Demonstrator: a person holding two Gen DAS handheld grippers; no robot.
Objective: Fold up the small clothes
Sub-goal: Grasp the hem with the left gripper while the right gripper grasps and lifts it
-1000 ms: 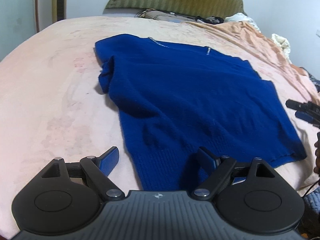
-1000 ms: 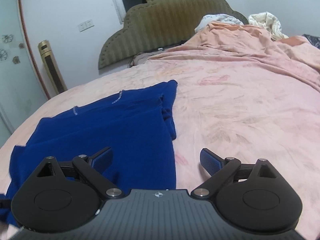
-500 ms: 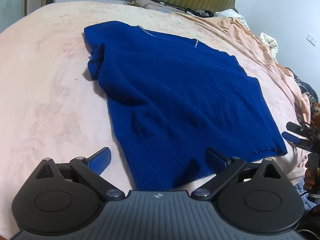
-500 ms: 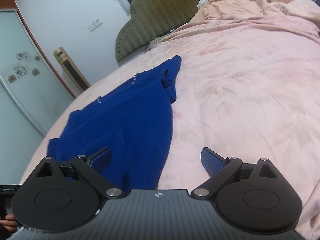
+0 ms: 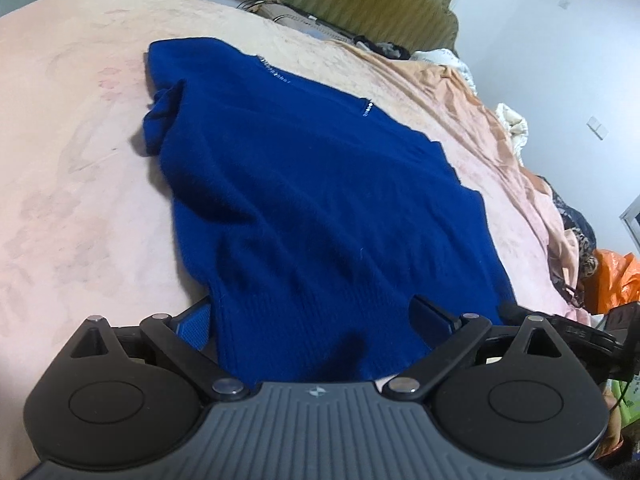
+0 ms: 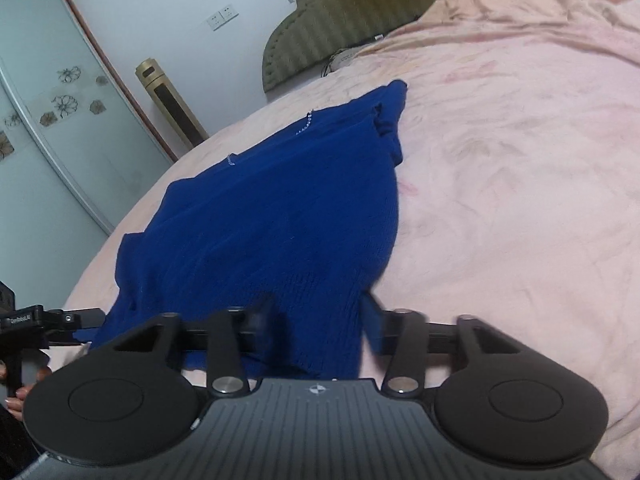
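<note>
Closing on the ribbed hem of the blue sweater (image 6: 276,216), the right gripper (image 6: 320,322) had knit between its jaws; motion blur left it unclear whether the pads already pressed the fabric. The left gripper (image 5: 316,320) stood spread wide, straddling the same hem at its other corner, its pads apart from the cloth. The sweater lay flat on the pink bedspread (image 6: 520,160), neckline toward the olive headboard (image 6: 352,12), one sleeve bunched at its side.
</note>
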